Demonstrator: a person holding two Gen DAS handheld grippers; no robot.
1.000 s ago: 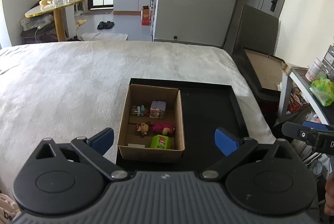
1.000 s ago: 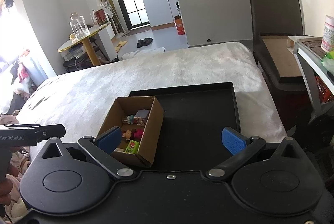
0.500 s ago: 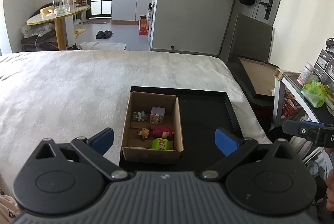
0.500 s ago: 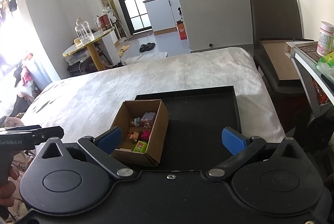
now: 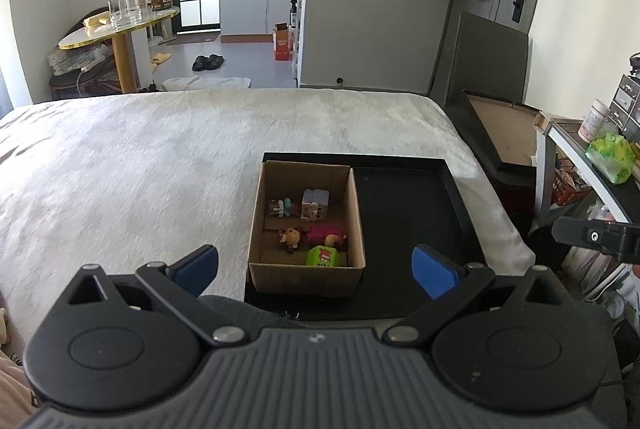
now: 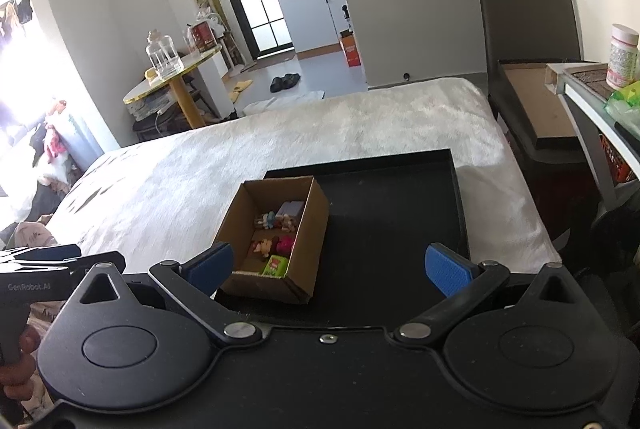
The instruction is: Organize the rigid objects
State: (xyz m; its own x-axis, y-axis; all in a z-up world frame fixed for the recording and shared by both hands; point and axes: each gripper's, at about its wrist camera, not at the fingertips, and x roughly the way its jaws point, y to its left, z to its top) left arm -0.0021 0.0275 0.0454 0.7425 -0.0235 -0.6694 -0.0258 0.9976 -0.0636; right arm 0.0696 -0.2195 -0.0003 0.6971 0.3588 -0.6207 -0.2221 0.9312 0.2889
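1. Both grippers have pulled back from the cardboard box, which now looks smaller and further off in each wrist view than a second ago
2. Open-topped and brown, the cardboard box sits on the left part of a black tray lying on a white fuzzy blanket
3. Inside it lie small toys: a green block at 6 o'clock, a pink figure and a brown figure mid-box, a pale lilac block toward 12 o'clock
4. Left gripper is spread wide, its blue pads holding and touching nothing, the box at its 12 o'clock
5. Right gripper is likewise spread wide and empty, the box at its 11 o'clock
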